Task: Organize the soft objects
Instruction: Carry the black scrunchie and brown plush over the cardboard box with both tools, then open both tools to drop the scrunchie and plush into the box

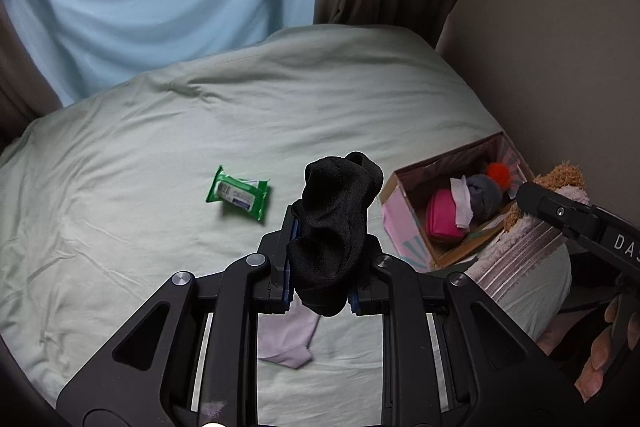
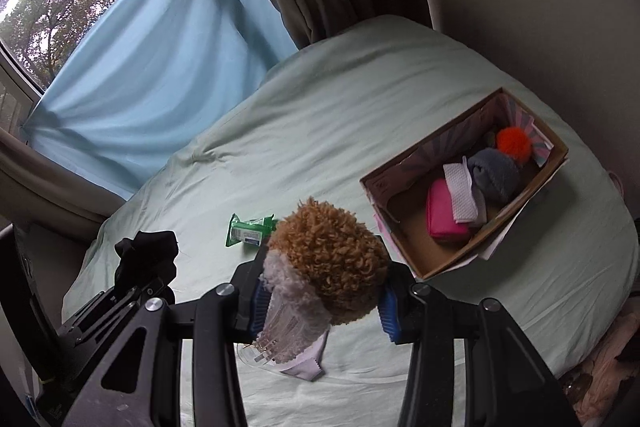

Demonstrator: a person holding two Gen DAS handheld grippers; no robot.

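My left gripper (image 1: 320, 251) is shut on a black sock (image 1: 334, 223) and holds it above the bed; it also shows in the right wrist view (image 2: 146, 259). My right gripper (image 2: 324, 291) is shut on a curly brown and white plush toy (image 2: 328, 251) in a clear bag; the toy also shows in the left wrist view (image 1: 560, 179). A cardboard box (image 2: 440, 259) on the bed's right side holds a pink pouch (image 2: 442, 213), a white cloth, a grey hat with an orange pom-pom (image 2: 514, 141).
A green wipes packet (image 1: 238, 193) lies on the pale green bed sheet (image 1: 120, 227). A pale lilac cloth (image 1: 286, 347) lies under my left gripper. Blue and brown curtains hang behind the bed. A wall runs along the right.
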